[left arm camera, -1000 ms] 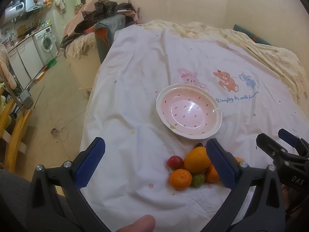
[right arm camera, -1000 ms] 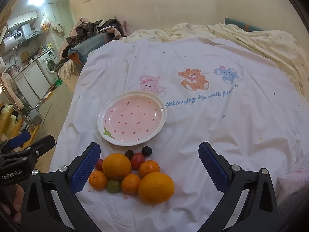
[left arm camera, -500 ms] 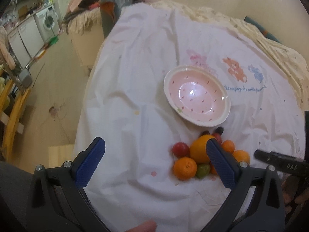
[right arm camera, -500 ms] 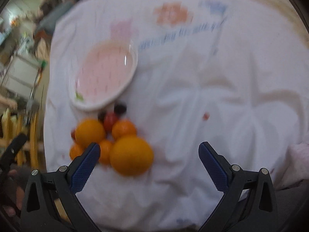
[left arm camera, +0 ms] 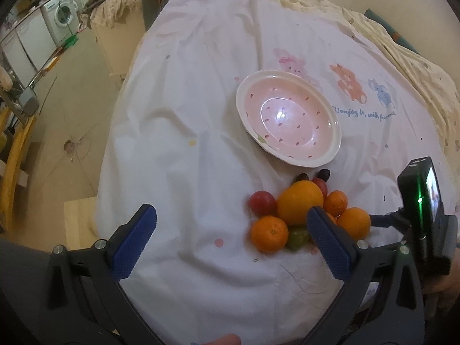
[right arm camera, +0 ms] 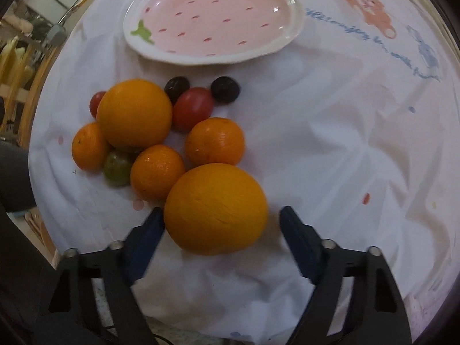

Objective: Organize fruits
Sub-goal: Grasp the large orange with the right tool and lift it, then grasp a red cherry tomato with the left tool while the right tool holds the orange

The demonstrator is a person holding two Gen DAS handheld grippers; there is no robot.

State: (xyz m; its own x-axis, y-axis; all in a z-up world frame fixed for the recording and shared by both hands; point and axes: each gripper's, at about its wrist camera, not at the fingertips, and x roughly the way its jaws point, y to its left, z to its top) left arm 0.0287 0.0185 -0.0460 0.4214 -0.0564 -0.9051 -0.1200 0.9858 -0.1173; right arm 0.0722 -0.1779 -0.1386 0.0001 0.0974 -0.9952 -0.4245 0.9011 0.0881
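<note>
In the right wrist view the right hand-held gripper (right arm camera: 221, 227) pointed down over the big orange (right arm camera: 215, 208) at the lower centre of the frame. Its jaws had just been closing, with that orange between them. The left blue pad looked to be at or almost at the peel, while a clear gap showed beside the right pad, so the fruit was not yet pinched.

The orange lay on the white sheet (right arm camera: 345, 143) of the bed, at the near edge of the fruit pile, touching a small mandarin (right arm camera: 156, 171) to its upper left. The pink strawberry plate (right arm camera: 212, 17) sat empty at the top of the frame, just beyond two dark grapes and a red tomato (right arm camera: 192, 107).

To do this grasp well, I judge the jaws should be centred first, so both pads meet the widest part of the orange together. An early push from the left pad alone could roll it on the soft sheet. A moderate squeeze should do, then a straight lift clear of the mandarin before moving up-frame to the plate.

In the left wrist view the left hand-held gripper (left arm camera: 230, 238) hung spread and empty at the lower frame, short of the pile.
</note>
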